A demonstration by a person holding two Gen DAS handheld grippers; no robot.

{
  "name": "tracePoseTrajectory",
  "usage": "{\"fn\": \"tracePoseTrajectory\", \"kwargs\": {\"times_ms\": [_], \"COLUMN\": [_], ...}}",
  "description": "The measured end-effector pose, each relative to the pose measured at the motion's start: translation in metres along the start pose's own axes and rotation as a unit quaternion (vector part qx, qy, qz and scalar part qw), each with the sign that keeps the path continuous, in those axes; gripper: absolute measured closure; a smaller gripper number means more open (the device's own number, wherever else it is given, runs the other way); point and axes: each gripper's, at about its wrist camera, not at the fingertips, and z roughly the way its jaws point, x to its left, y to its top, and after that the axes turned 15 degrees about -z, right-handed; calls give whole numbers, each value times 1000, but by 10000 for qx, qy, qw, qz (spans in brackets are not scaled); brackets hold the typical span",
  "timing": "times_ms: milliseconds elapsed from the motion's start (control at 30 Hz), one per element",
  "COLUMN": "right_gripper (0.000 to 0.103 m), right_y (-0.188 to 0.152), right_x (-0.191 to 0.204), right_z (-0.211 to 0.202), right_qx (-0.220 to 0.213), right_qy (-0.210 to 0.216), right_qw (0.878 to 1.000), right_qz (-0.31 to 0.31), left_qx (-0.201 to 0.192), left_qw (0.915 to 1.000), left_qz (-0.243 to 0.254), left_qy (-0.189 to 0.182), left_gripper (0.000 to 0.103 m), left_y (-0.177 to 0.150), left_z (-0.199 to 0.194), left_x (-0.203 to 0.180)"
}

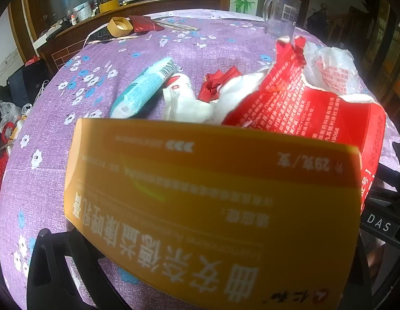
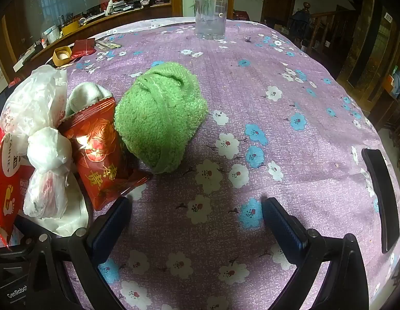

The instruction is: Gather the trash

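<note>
My left gripper is shut on an orange medicine box (image 1: 210,206) that fills the lower left wrist view and hides the fingertips. Behind it lie a torn red carton (image 1: 303,108), white plastic bags (image 1: 331,69), crumpled white paper (image 1: 189,106), a blue-white wrapper (image 1: 143,87) and red scraps (image 1: 218,82). My right gripper (image 2: 194,219) is open and empty above the purple floral tablecloth (image 2: 290,77). Ahead of it on the left lie a red snack packet (image 2: 99,149), knotted white plastic bags (image 2: 45,155) and a red carton (image 2: 6,188). A green towel ball (image 2: 161,113) sits ahead.
A clear glass mug (image 2: 210,13) stands at the table's far edge, also in the left wrist view (image 1: 281,13). A yellow lid (image 1: 120,27), a red pouch (image 1: 145,23) and sticks lie at the far left. A black phone (image 2: 380,196) lies at the right edge. A cluttered shelf runs behind.
</note>
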Motion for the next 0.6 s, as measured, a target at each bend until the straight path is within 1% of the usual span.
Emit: {"fn": "tracePoseTrajectory", "kwargs": {"times_ms": [100,167,200,267,333,400,500,600], "right_gripper": [0,0,0,0,0,0,0,0], "right_y": [0,0,-5,-16,-29,-42,-55,-70], "right_x": [0,-1,-1,-1,-3,-1,10,24], "right_z": [0,-3,-8,-26,-46,-74,-109,-148], "right_qx": [10,163,143,-33,-208,-512,-938,-1500], "right_qy": [3,163,177,206,154,80,46,-80], "right_qw": [10000,9996,9995,9993,9989,9975,9944,9877], "right_qz": [-68,-184,-211,-297,-390,-471,-493,-439], "left_qx": [94,140,150,139,-28,-279,-593,-1184], "left_qw": [9999,9997,9996,9995,9989,9980,9957,9901], "left_qz": [34,152,217,267,294,398,541,462], "left_qy": [65,147,91,-120,-359,-408,-469,-588], "left_gripper": [0,0,0,0,0,0,0,0], "left_y": [1,-2,-5,-15,-29,-42,-50,-62], "left_z": [-1,-6,-11,-25,-46,-65,-94,-123], "left_x": [1,5,8,20,33,45,51,65]}}
